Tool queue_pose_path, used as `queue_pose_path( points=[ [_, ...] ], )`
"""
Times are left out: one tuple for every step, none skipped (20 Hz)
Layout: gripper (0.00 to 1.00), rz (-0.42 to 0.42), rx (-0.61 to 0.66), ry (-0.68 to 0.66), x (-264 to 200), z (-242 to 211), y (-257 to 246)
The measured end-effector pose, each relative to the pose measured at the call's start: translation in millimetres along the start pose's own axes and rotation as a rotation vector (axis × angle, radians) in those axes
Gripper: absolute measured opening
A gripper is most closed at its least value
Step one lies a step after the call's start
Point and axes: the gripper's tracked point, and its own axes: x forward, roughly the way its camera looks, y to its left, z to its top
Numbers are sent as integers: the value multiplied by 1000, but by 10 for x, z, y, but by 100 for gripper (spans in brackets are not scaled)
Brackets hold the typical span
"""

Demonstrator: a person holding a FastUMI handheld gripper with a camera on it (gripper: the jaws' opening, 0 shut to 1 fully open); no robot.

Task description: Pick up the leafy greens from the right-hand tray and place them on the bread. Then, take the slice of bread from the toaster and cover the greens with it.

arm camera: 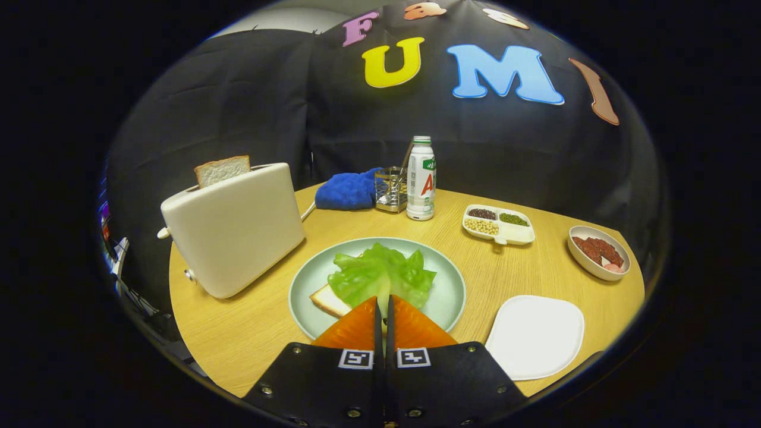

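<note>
We see our hand-held gripper (pixel 383 304) nearly clenched — a thin gap remains — tips at the leafy greens (pixel 380 274), which lie on the bread (pixel 329 300) on the plate (pixel 449 285); another slice (pixel 222 170) stands in the toaster (pixel 238 229).

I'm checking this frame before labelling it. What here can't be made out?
- Gripper: fingers nearly together over the greens; whether they pinch a leaf is unclear.
- Bread on the plate: mostly under the greens, one corner showing.
- Toaster slice: lower part inside the toaster.
- Bowl contents: too small to identify.
</note>
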Motion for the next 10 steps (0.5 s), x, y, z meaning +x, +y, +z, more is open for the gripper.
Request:
queue_pose_path(
  points=[
    [5,-3,-3,7,-10,-28,8],
    [8,-9,1,-3,-21,-20,6],
    [13,-28,15,-20,-43,-10,-30],
    [13,-54,35,-44,-80,30,-69],
    [13,-74,57,-69,-123,70,-99],
    [15,-87,74,-91,-162,114,-107],
    [15,-100,76,-102,-203,129,-121],
    [16,-98,69,-114,-220,162,-103],
    [26,-93,58,-122,-224,172,-81],
    [28,-91,47,-119,-220,174,-69]
  ],
)
